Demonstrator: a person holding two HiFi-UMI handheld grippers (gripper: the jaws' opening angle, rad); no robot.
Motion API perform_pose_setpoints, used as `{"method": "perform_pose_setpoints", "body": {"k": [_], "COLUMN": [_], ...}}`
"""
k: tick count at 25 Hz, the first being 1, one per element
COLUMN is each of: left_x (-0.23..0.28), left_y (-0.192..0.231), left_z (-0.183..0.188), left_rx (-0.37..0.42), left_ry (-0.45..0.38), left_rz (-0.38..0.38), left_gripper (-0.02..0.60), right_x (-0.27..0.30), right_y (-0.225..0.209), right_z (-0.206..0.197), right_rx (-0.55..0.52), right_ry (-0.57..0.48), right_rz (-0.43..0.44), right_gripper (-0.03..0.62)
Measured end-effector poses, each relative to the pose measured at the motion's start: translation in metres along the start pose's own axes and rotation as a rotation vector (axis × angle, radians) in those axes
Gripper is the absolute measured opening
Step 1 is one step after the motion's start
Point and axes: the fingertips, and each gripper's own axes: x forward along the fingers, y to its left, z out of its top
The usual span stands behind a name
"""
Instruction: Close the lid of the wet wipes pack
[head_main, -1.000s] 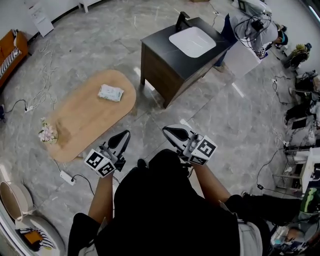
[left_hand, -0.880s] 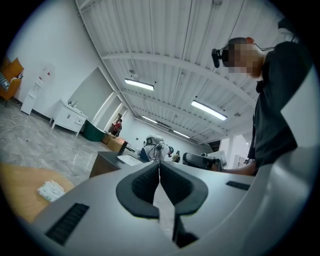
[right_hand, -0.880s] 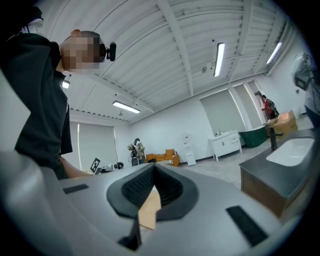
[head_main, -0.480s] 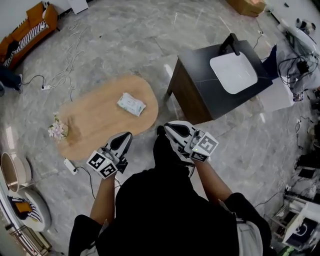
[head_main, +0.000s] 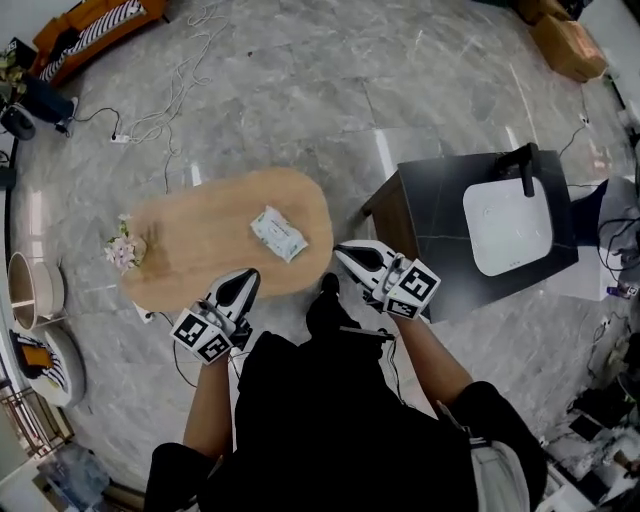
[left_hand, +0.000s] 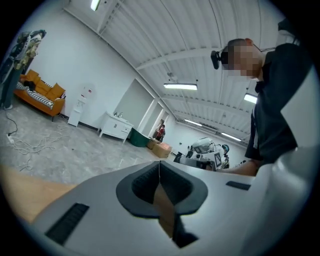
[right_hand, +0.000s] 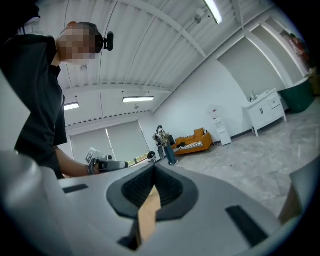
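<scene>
The left claw is pressed shut with nothing between its jaws, held in the air at the near edge of the oval tabletop. The right claw is likewise closed and empty, off to the left claw's right by the tabletop's right end. The wipes pack lies flat on the wood, just ahead of the left claw and to the left of the right claw, touched by neither (its lid is too small to make out). A bunch of flowers sits at the tabletop's other end, well to the left of the left claw. A dark cabinet with a white sink stands just right of the right claw.
</scene>
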Motion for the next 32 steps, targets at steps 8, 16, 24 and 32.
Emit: {"method": "perform_pose_setpoints", "body": {"k": [8,16,24,32], "left_x": [0.014,0.015,0.016,0.027], "left_y": [0.083,0.180,0.242,0.277], "left_z": [-0.009,-0.091,-0.175,-0.229], "left_rx": [-0.031,-0.090,-0.167,-0.197], "left_ry": [0.009,0.077,0.156,0.159], "left_rz": [0.170,0.163,0.154,0.131], "left_gripper": [0.017,0.017,0.017,0.017], "right_x": [0.068,0.143,0.175,0.181], "right_y": [-0.073,-0.126,-0.156,-0.181], "right_z": [-0.029,-0.129,-0.234,-0.306], "right_rx": [0.004,0.050,0.113,0.157], "right_ry": [0.091,0.233,0.343,0.387], "right_rz": [0.058,0.022,-0.031,-0.056], "right_gripper": [0.011,0.011,0.010,0.009]}}
